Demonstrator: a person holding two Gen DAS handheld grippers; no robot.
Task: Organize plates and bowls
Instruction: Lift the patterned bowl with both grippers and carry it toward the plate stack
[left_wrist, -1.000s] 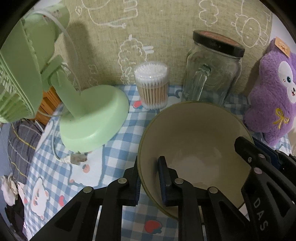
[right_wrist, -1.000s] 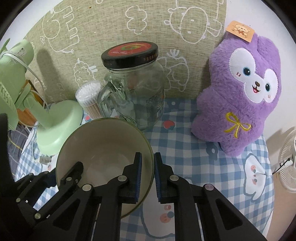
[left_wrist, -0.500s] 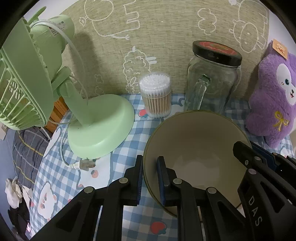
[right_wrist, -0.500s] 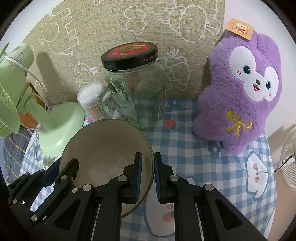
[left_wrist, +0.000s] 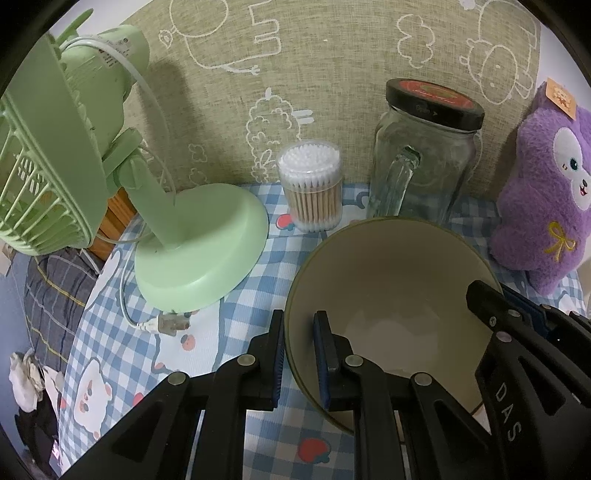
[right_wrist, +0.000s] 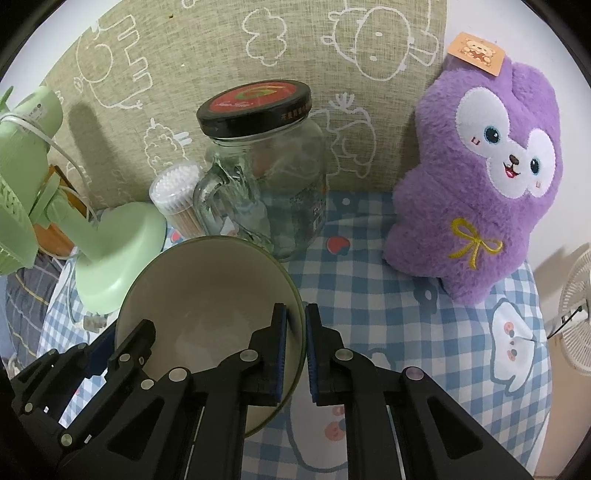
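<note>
The bowl (left_wrist: 388, 295) is gripped from both sides. The left gripper (left_wrist: 298, 354) is clenched on its left rim: one finger sits outside the wall, the other inside, with the rim running up between the blue pads. The right gripper (right_wrist: 295, 350) is clenched on the opposite rim in the same way, inner finger in the bowl, outer finger over the cloth (right_wrist: 388, 295). In each wrist view the other gripper shows at the far side of the bowl, its tips at the rim.

The bowl is cream inside with a dark green edge and is empty. Whether its foot touches the cloth cannot be told; the underside is hidden.

Ahead of the left fingers, just beyond the bowl's far rim, stands a jar (left_wrist: 424, 162) with a black lid and a glass handle. A tub of swabs (left_wrist: 312, 188) stands to the left of the jar, close beside it but apart. Farther left of the fingers is a green fan (left_wrist: 110, 177), its round base on the cloth and its plug (left_wrist: 166, 325) lying near the left finger's outer side.

Ahead and to the right of the right fingers a purple plush (right_wrist: 487, 177) leans upright against the patterned backing, well apart from the bowl. A white fan (right_wrist: 576, 306) stands off the cloth at the far right.
</note>
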